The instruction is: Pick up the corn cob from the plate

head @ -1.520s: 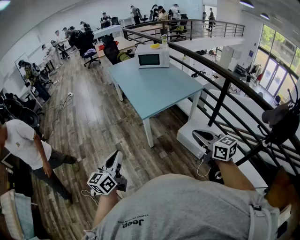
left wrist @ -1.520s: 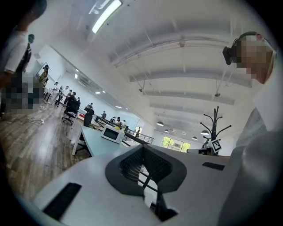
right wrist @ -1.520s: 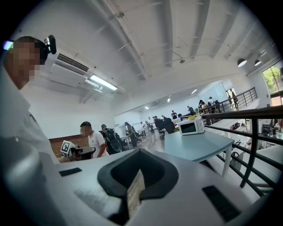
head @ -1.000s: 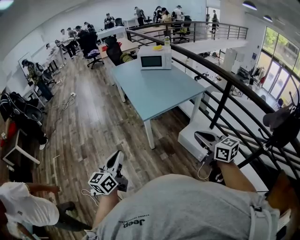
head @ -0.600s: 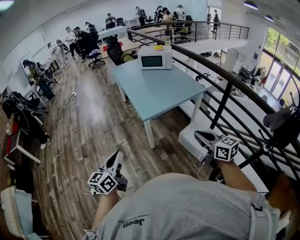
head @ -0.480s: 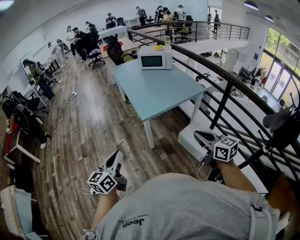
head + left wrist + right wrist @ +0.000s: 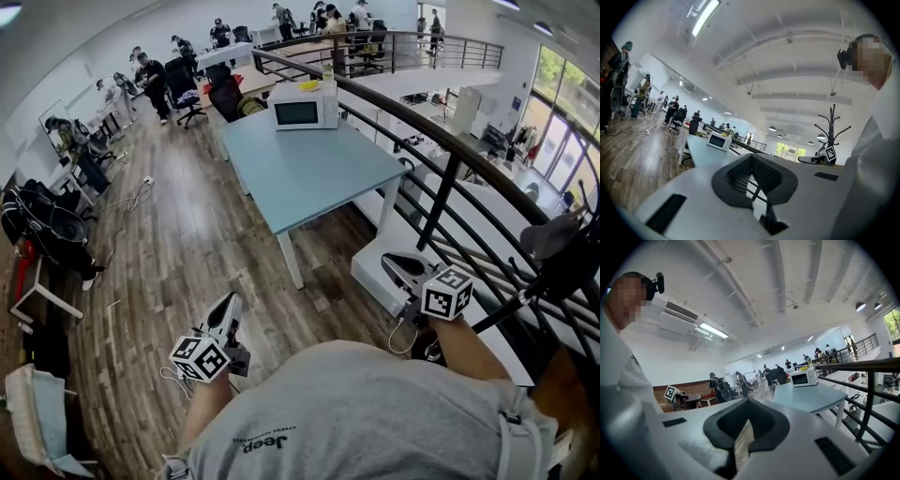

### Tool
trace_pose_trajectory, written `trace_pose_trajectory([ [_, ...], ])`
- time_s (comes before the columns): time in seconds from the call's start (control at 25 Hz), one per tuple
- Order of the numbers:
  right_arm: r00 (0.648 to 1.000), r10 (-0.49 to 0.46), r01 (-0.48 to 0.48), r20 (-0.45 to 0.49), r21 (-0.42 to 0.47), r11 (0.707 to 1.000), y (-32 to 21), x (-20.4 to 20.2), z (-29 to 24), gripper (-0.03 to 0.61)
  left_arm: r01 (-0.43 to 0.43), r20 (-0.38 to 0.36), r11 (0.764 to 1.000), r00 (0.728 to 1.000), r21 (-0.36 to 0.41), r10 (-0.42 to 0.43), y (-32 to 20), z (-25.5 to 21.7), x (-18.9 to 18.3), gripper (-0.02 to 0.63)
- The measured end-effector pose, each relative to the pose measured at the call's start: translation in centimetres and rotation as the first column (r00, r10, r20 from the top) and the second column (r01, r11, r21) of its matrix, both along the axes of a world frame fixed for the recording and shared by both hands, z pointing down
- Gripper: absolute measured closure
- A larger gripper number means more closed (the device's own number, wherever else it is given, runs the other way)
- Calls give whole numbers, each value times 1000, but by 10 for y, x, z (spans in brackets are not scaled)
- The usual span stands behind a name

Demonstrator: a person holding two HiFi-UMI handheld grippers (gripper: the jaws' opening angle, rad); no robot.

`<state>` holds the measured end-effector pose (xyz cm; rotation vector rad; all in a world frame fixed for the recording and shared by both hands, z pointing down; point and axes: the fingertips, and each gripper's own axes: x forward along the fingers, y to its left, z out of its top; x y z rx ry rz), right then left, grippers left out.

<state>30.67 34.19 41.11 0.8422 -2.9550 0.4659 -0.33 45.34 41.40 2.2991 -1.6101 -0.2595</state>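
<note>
No plate or corn cob can be made out for certain. A small yellow object [image 7: 309, 86] lies on top of the white microwave [image 7: 302, 112] at the far end of the blue table [image 7: 309, 173], too small to identify. My left gripper [image 7: 228, 302] is held low at the left, over the wooden floor, far short of the table. Its jaws are shut with nothing between them [image 7: 751, 158]. My right gripper [image 7: 392, 261] is held at the right beside the railing. It is also shut and empty [image 7: 747, 401]. Both point level toward the table.
A black metal railing [image 7: 450, 178] runs along the table's right side. Several people, desks and office chairs [image 7: 178, 80] fill the far left of the room. Cables [image 7: 127, 202] lie on the wooden floor. A white box [image 7: 370, 272] stands by the railing.
Both grippers and the view have shifted forward a little toward the table. A person in a white shirt at the lower left has gone out of view.
</note>
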Motion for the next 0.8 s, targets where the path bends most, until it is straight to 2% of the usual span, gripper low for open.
trace_pose_trajectory([
  [0.24, 1000, -30, 30, 11, 1, 1000, -7, 29, 9, 572, -11, -5, 1000, 1000, -29, 11, -5, 7, 44, 604],
  [0.4, 999, -44, 44, 26, -16, 999, -18, 35, 20, 572, -10, 0, 999, 1000, -45, 10, -10, 12, 55, 603],
  [0.56, 997, -73, 73, 10, -16, 997, -32, 18, 30, 572, 6, 0, 999, 1000, -45, -6, -25, 19, 37, 603],
  [0.8, 999, -37, 37, -22, -19, 999, -74, -36, 34, 572, -31, -61, 999, 998, -43, 29, -78, 40, -20, 603],
])
